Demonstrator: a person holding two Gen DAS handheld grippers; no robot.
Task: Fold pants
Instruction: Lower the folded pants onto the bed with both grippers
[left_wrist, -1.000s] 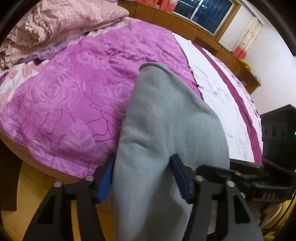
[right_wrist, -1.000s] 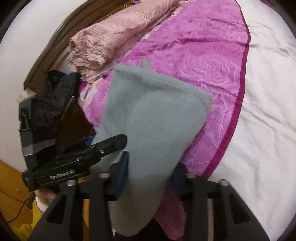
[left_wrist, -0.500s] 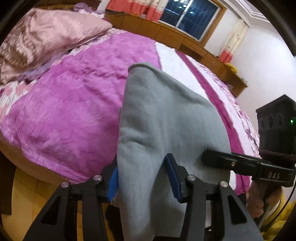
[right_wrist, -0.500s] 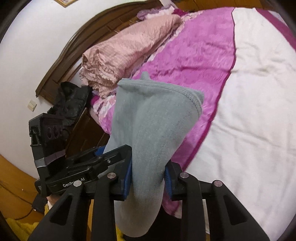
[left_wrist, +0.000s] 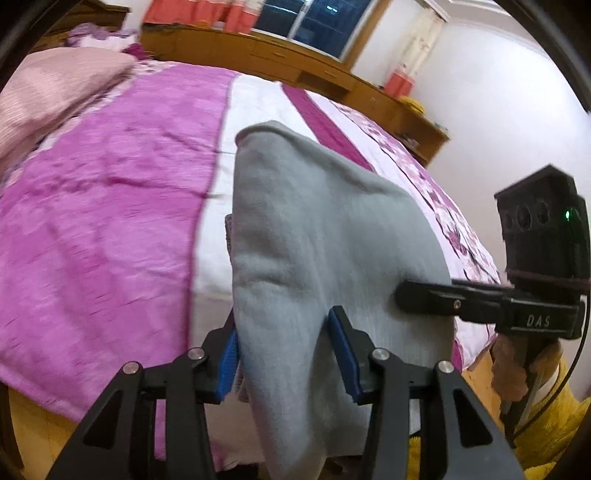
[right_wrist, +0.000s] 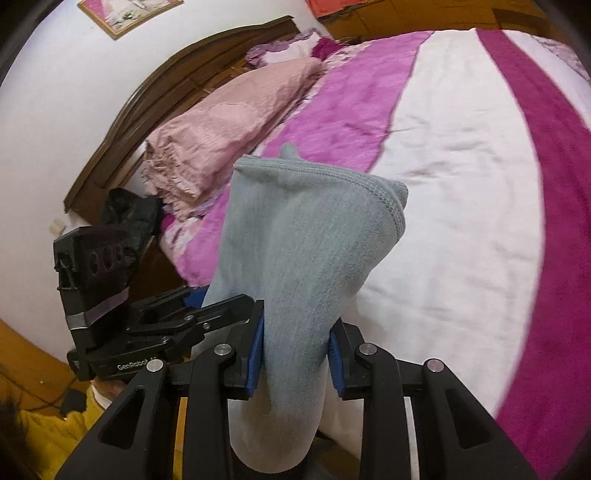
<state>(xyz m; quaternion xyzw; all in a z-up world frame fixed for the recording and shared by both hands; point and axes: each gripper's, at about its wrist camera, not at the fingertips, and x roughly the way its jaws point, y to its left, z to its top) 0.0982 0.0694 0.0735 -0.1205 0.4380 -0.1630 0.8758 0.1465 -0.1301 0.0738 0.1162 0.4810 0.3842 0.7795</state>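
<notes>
Lifting grey pants (left_wrist: 332, 236) higher above the bed (left_wrist: 110, 221) than a second ago; left gripper (left_wrist: 288, 354) and right gripper (right_wrist: 295, 354) both clamped on cloth. Judged ready for laying flat.

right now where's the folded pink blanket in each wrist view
Left wrist: the pink blanket sits at the far upper left, blurred, beyond the grey pants.
Right wrist: it lies upper left of centre, against the dark headboard, behind the pants.
Shared landmark: the magenta stripe along the white bedspread.
</notes>
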